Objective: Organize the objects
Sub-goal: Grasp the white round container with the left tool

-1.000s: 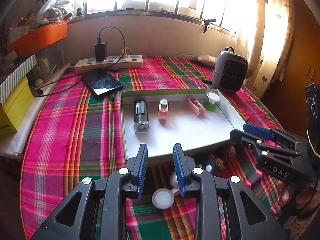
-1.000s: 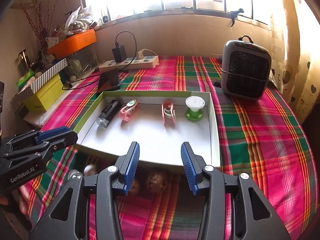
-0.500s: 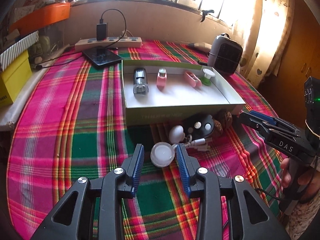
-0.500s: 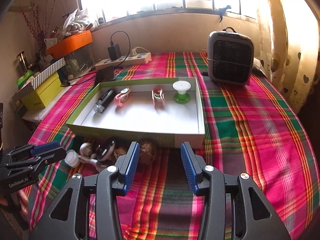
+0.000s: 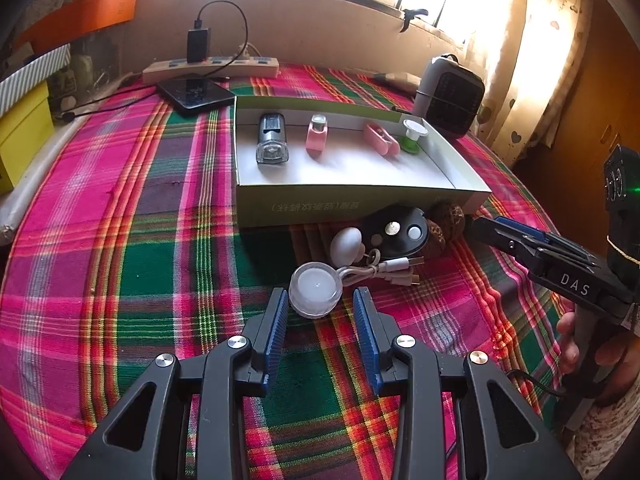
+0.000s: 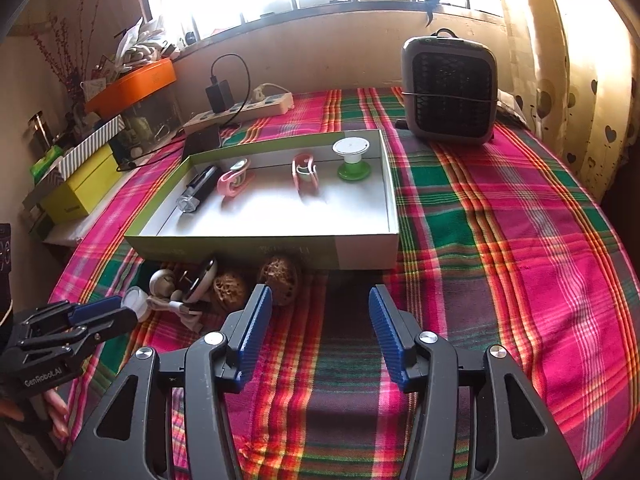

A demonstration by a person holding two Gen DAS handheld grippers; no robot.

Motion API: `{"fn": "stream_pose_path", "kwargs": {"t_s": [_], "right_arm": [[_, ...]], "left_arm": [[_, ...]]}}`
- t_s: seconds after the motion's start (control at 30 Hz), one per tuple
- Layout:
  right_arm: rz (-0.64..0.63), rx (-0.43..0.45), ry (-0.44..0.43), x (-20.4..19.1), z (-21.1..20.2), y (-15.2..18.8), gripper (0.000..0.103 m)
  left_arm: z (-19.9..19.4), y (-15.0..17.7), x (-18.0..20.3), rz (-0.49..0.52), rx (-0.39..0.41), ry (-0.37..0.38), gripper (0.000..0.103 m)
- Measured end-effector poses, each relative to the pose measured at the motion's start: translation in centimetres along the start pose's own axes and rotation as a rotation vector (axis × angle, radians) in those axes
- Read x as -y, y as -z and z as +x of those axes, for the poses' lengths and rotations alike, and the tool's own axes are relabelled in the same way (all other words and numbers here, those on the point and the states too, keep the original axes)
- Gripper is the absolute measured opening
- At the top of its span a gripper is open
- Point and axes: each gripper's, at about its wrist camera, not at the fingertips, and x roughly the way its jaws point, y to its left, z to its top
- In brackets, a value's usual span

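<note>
- Hovering low over the plaid tablecloth (image 5: pixel 132 208), left tongs (image 5: pixel 320 300) spread wide, blue pads (image 5: pixel 276 332) flanking the near half of a small round clear jar with a white lid (image 5: pixel 316 288); pads not pressing on it, a gap visible on the right side.
- Lying just behind the jar: coiled white USB cable (image 5: pixel 380 270), white egg-shaped piece (image 5: pixel 346 245), black oval case with two round discs (image 5: pixel 400 232), and two wrinkled brown walnuts (image 6: pixel 256 284), all clustered against the near wall of the shallow green-sided box (image 5: pixel 352 204).
- Resting inside the box along its far wall, in a row: clear-ended black flashlight (image 5: pixel 272 140), pink clip with a clear dome (image 5: pixel 317 136), second pink clip (image 5: pixel 382 138), white-topped green spool (image 5: pixel 414 136).
- Opening at this moment, right tongs (image 6: pixel 320 312) with nothing between the pads, only cloth below; left pad (image 6: pixel 256 320) just beside the nearer walnut.
- Seen in the left wrist view at the right edge: right tongs marked "DAS", fingertips of a hand (image 5: pixel 600 356) wrapped around the handle.
- Standing beyond the box on the table: grey fan heater (image 6: pixel 450 92), power strip with a black charger plugged in (image 5: pixel 212 66), dark phone (image 5: pixel 196 92).
- Stacked at the left side: yellow box (image 6: pixel 76 192), striped box (image 6: pixel 92 144), orange tray (image 6: pixel 132 84).
</note>
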Motion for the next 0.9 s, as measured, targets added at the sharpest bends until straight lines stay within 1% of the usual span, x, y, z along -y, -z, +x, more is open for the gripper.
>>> {"fn": "stream_pose_path", "kwargs": {"t_s": [0.3,0.43,0.63,0.8,0.9], "right_arm": [[0.01,-0.019,-0.03,-0.8,1.3,-0.6,0.052],[0.02,-0.03,-0.026,-0.7,1.8,-0.8,0.052],[0.01,-0.047,-0.005,-1.2,2.5,-0.9,0.052],[0.021,-0.056,0.005,-1.0,2.7,-0.8,0.052],[0.024,-0.067,0.036,-0.8,2.8,-0.8,0.052]], "left_arm": [[0.2,0.0,0.0,0.001,0.013,0.011,0.032],[0.4,0.1,-0.1,-0.006,0.017,0.021,0.032],[0.5,-0.1,-0.4,-0.021,0.018,0.038,0.032],[0.5,-0.1,-0.4,-0.021,0.018,0.038,0.032],[0.5,-0.1,-0.5,-0.021,0.019,0.038,0.032]]}}
